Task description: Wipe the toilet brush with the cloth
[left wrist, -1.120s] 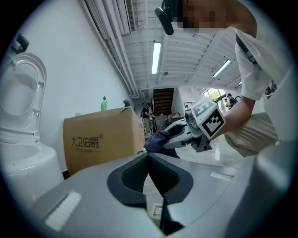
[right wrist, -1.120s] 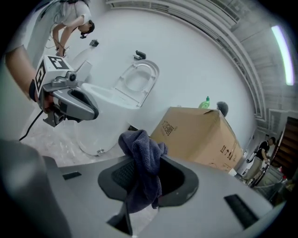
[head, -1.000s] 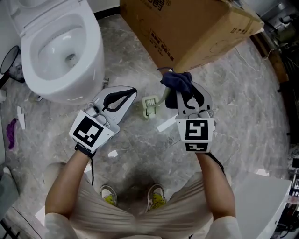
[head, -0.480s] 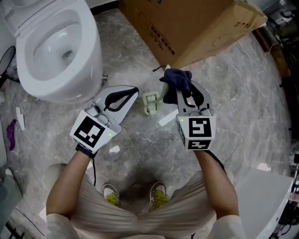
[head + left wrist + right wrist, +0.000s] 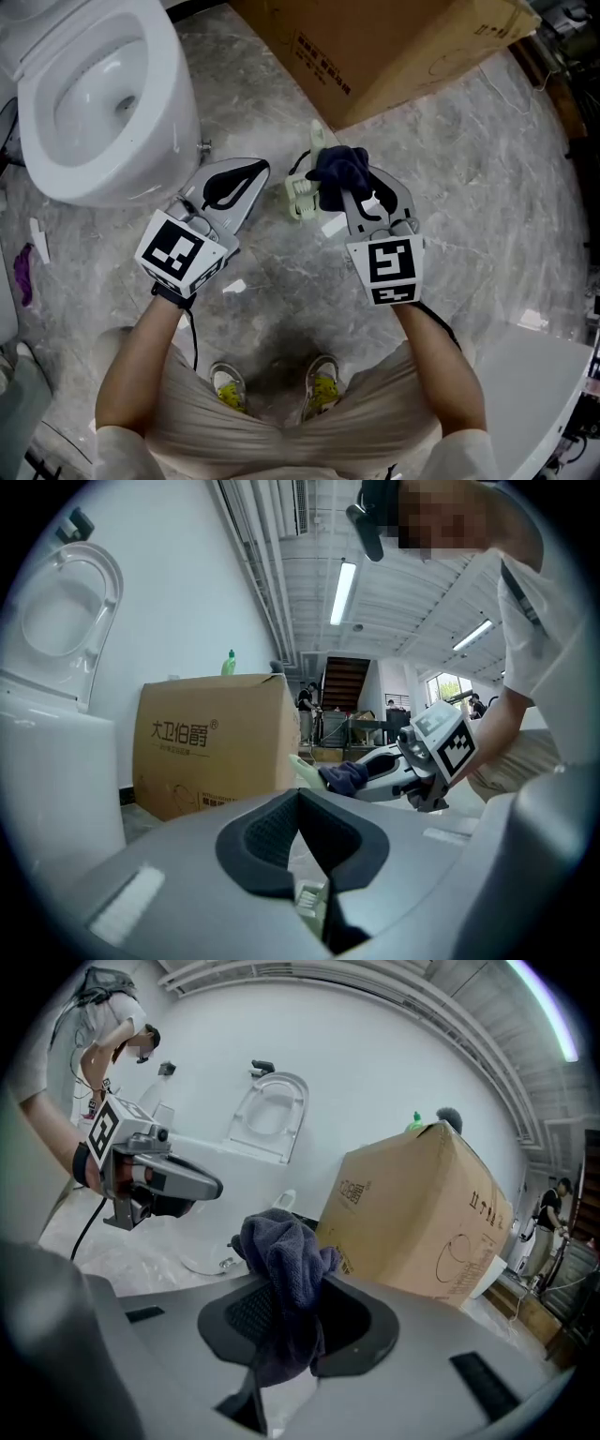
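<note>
The toilet brush (image 5: 301,198), pale green and white, lies on the marble floor between my two grippers, its handle pointing toward the cardboard box. My right gripper (image 5: 341,184) is shut on a dark blue cloth (image 5: 339,170), which bunches over the jaw tips and touches the brush's right side. The cloth (image 5: 285,1274) fills the right gripper view. My left gripper (image 5: 256,174) hovers just left of the brush, jaws shut with nothing between them. In the left gripper view the cloth (image 5: 343,777) sits against the pale brush handle (image 5: 304,768).
A white toilet (image 5: 98,103) stands at the upper left, close to the left gripper. A large cardboard box (image 5: 394,47) lies at the top. Scraps of white paper (image 5: 233,286) lie on the floor. The person's shoes (image 5: 319,380) are below.
The right gripper has carried the cloth leftward against the brush. The left gripper has shifted slightly, still beside the brush.
</note>
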Demonstrator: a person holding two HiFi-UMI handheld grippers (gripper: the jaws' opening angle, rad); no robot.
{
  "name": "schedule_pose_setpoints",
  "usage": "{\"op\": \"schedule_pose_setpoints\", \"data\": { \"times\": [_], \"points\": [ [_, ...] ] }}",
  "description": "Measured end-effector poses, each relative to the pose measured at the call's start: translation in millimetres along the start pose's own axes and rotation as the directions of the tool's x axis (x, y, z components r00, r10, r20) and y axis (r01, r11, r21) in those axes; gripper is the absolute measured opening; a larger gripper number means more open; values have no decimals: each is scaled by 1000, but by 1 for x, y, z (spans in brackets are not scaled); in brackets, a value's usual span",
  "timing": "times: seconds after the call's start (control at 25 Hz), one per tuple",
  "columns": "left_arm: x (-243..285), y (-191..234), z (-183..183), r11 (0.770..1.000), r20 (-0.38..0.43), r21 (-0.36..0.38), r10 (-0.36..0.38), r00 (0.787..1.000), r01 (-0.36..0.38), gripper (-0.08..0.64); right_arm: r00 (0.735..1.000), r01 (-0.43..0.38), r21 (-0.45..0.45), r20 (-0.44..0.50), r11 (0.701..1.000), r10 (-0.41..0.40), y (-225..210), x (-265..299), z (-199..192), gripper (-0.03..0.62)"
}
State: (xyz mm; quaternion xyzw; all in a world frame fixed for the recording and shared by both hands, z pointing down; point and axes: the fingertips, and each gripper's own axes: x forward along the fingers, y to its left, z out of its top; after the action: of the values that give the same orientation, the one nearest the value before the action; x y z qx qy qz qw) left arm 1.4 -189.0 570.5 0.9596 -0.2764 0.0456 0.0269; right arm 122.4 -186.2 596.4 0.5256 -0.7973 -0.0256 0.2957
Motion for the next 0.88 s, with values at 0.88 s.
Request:
{"op": "schedule_pose_setpoints", "data": {
  "times": [0.88],
  "points": [
    [3, -10, 1, 1000, -17, 21, -10, 1000, 10, -2, 915, -249, -2, -329, 969, 234, 45, 10, -78, 111]
  ]
}}
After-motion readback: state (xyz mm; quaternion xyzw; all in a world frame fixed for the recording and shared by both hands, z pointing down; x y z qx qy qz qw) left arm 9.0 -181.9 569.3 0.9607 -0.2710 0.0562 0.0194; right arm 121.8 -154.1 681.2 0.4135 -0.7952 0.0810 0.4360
